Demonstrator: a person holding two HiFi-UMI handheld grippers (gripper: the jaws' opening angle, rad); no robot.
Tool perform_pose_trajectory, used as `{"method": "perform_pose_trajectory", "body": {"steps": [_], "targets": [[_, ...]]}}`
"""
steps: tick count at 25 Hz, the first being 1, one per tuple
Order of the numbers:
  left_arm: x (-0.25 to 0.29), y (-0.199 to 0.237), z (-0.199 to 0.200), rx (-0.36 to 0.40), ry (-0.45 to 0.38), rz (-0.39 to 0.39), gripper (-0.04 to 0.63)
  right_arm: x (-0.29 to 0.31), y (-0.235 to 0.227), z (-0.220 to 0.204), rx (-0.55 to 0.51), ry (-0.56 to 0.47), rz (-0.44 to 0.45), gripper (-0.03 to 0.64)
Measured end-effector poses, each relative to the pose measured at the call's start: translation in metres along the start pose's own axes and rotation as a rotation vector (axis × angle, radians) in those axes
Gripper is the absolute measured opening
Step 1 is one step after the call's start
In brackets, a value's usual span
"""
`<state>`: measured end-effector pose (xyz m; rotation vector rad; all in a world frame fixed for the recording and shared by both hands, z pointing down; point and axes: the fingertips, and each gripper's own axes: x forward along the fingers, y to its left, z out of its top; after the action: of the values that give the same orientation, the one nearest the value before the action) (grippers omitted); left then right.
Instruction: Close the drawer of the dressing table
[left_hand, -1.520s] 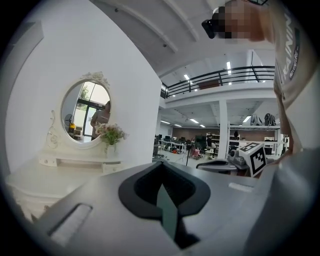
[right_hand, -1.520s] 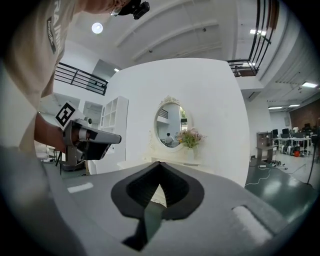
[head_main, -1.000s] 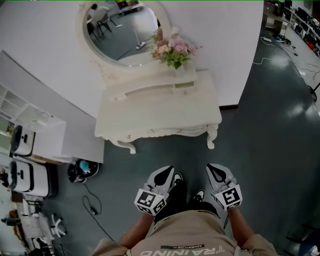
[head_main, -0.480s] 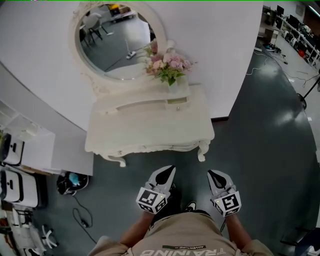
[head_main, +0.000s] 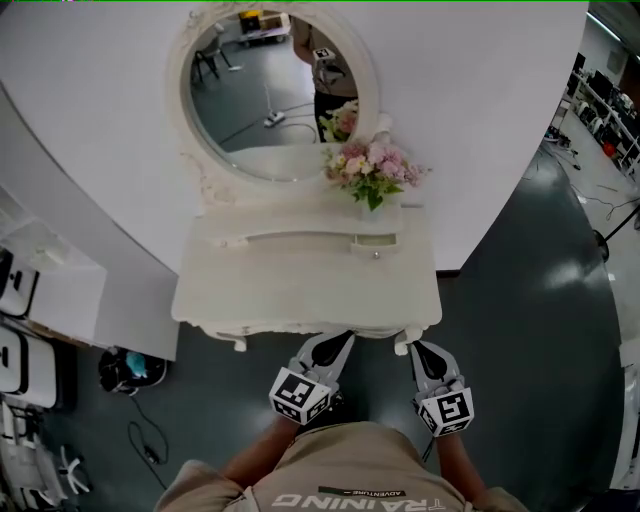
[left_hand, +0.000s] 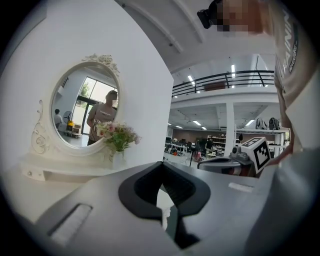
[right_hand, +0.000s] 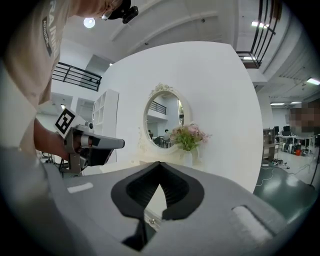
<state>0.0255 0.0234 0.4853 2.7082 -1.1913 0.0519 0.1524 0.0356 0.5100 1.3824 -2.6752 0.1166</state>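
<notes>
The small cream drawer (head_main: 375, 243) juts slightly open on the carved cream counter (head_main: 300, 295), at 12 o'clock from the grey left tongs (head_main: 340, 340) and right tongs (head_main: 417, 348). Both are pinched together and empty. The counter has drawn nearer, so the closing push looks imminent.

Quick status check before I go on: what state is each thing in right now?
drawer: open, pulled part way out of the table's upper shelf
left gripper: jaws together, empty, at the table's front edge
right gripper: jaws together, empty, at the table's front edge
flowers: upright, just behind the drawer
</notes>
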Motion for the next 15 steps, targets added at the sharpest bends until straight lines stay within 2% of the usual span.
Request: {"method": "perform_pose_trajectory", "body": {"steps": [4, 8, 15], "targets": [[-0.001, 0.047, 0.006, -0.002, -0.011, 0.02, 0.015, 0.039, 0.003, 0.016, -0.031, -0.016, -0.029, 0.002], [-0.006, 0.087, 0.008, -0.006, -0.021, 0.041, 0.017, 0.066, -0.003, 0.015, -0.002, 0.001, -0.078, 0.002], [-0.018, 0.136, -0.01, -0.084, 0.015, 0.123, 0.015, 0.105, 0.008, 0.013, -0.038, 0.068, -0.025, 0.002]]}}
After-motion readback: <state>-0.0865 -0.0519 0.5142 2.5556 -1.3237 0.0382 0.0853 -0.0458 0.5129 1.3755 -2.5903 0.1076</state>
